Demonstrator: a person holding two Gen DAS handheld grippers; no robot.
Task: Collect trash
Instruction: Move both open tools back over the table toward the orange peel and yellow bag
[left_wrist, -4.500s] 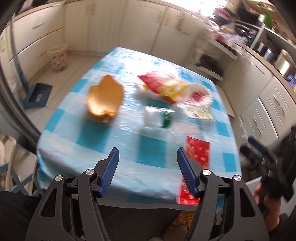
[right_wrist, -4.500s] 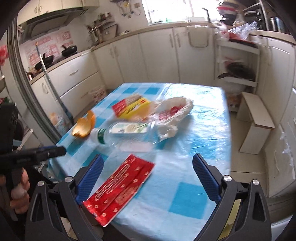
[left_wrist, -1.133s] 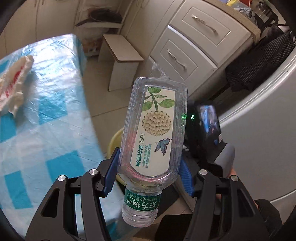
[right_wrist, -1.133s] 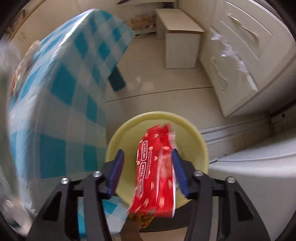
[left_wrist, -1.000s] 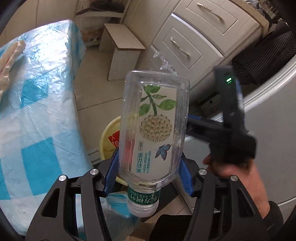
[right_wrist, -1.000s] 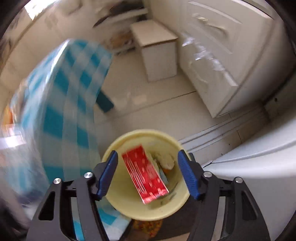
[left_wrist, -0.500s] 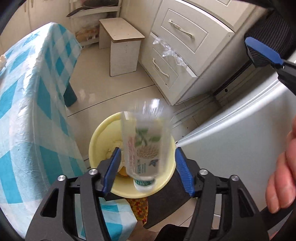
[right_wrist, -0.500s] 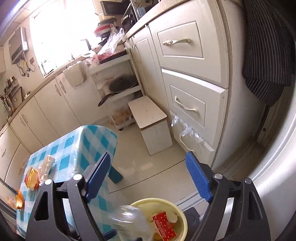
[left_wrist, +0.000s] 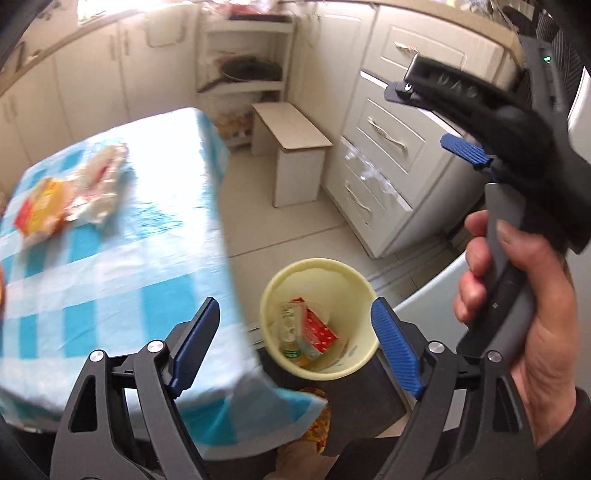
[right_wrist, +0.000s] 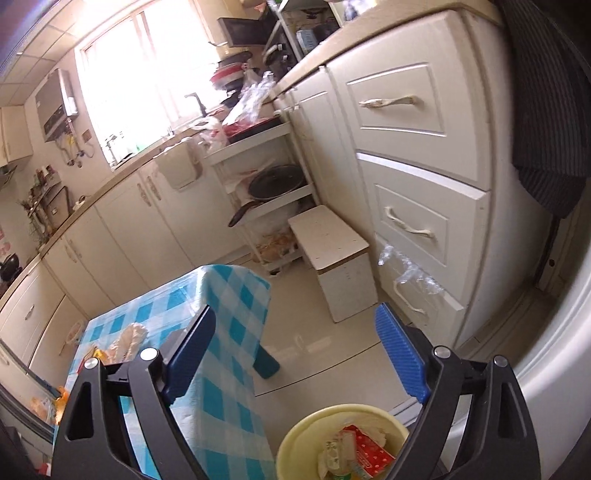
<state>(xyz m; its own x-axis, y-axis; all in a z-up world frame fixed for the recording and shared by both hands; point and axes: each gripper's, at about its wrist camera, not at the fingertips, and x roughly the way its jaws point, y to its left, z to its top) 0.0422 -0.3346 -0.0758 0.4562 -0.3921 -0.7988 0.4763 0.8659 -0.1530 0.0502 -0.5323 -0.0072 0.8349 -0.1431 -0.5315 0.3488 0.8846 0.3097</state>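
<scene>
A yellow bin (left_wrist: 354, 291) stands on the floor by the table's corner. In it lie a clear plastic bottle (left_wrist: 290, 328) and a red packet (left_wrist: 319, 326). My left gripper (left_wrist: 294, 302) hangs above the bin, its jaws opening with nothing between them. My right gripper (left_wrist: 436, 118), held by a hand (left_wrist: 517, 295), is up at the right. Its jaws (right_wrist: 295, 310) are also opening and hold nothing. In the right wrist view the bin (right_wrist: 295, 439) sits low, with the red packet (right_wrist: 369, 454) inside. A yellow-red packet (left_wrist: 40, 206) and a white crumpled bag (left_wrist: 99, 181) lie on the checked table (left_wrist: 110, 277).
A white stool (left_wrist: 291, 147) stands on the floor beyond the bin. Cream drawers (left_wrist: 388, 147) line the right side, with a shelf holding a pan (left_wrist: 243, 70) further back. A dark striped cloth (right_wrist: 546, 110) hangs over the drawers.
The bottle has left my left gripper and dropped into the bin on the red packet. The left gripper has opened wider and lifted. The right gripper has tilted up and opened a little more.
</scene>
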